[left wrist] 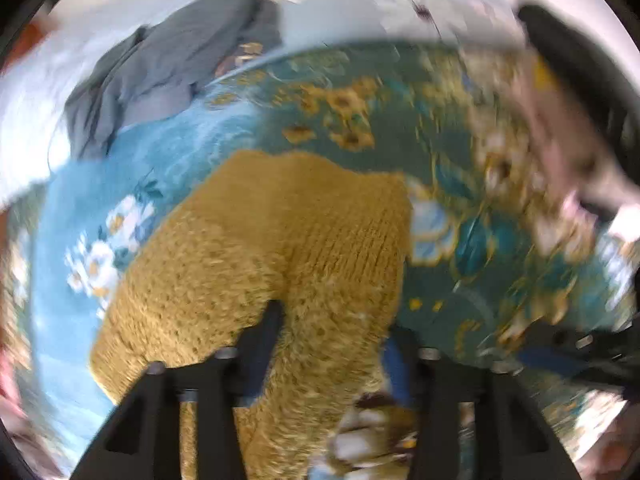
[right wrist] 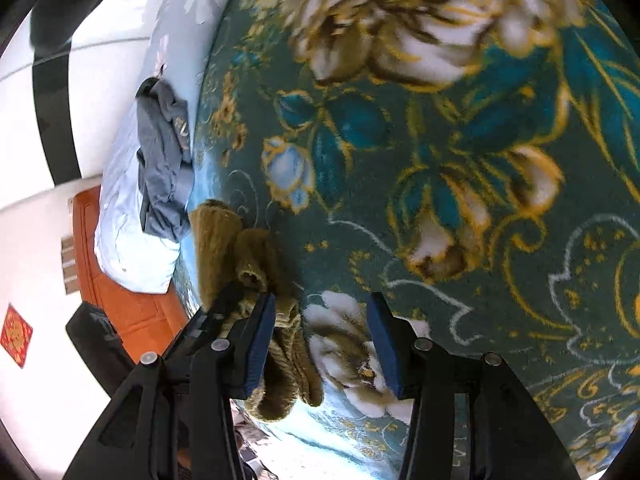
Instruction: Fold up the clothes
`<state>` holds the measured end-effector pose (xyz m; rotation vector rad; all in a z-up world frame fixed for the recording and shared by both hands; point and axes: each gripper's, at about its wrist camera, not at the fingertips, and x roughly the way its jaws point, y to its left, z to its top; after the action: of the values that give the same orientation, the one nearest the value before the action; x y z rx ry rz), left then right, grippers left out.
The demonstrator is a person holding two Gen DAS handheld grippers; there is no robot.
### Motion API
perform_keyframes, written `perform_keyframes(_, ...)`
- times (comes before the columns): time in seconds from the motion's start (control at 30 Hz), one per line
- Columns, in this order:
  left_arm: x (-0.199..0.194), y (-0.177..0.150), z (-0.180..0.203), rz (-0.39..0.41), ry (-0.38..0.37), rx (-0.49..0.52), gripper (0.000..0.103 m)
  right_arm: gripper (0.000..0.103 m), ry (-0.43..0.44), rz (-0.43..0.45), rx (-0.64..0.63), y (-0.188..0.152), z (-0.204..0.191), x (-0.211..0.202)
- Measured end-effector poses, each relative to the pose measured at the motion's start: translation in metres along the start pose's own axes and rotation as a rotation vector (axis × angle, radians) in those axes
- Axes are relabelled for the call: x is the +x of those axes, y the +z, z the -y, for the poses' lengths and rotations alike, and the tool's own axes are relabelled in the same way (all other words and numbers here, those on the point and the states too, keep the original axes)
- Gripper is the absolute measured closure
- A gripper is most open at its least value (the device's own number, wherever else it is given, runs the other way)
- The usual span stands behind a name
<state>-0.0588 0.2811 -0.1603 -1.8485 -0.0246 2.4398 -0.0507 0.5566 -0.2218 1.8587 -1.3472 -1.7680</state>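
Note:
A mustard knitted sweater [left wrist: 256, 248] lies bunched on the teal floral blanket [left wrist: 452, 152]. In the left wrist view its fabric fills the narrow gap between the fingers, and my left gripper [left wrist: 334, 332] is shut on it, pointing steeply down. In the right wrist view the same sweater [right wrist: 256, 264] is a rumpled roll at the blanket's edge. My right gripper [right wrist: 324, 344] stands open over a white flower in the pattern. A fold of the sweater hangs just beside its left finger [right wrist: 260, 344], and its pads grip nothing.
A crumpled grey garment [left wrist: 168, 68] [right wrist: 164, 160] lies beyond the sweater on pale floral bedding [right wrist: 132, 240]. An orange bed frame [right wrist: 132, 312] and a white wall lie past the bed's edge. A person's dark-sleeved arm [left wrist: 580, 80] is at the upper right, blurred.

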Motion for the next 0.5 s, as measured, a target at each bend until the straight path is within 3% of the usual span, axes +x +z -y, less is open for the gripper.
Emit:
perform_keyframes(0.17, -0.011, 0.001, -0.077, 0.034, -0.106, -0.334, 0.081, 0.054, -0.003, -0.073, -0.132, -0.001, -0.035, 0.035)
perform_keyframes(0.33, -0.003, -0.022, -0.150, 0.013, -0.201, -0.638, 0.081, 0.055, -0.082, -0.103, -0.304, -0.008, -0.074, 0.071)
perform_keyframes(0.43, -0.005, -0.032, -0.168, 0.033, -0.222, -0.702, 0.081, 0.055, -0.081, -0.150, -0.401, -0.011, -0.091, 0.090)
perform_keyframes(0.5, -0.006, -0.036, -0.174, 0.046, -0.233, -0.724, 0.081, 0.045, -0.150, -0.164, -0.475, -0.012, -0.099, 0.104)
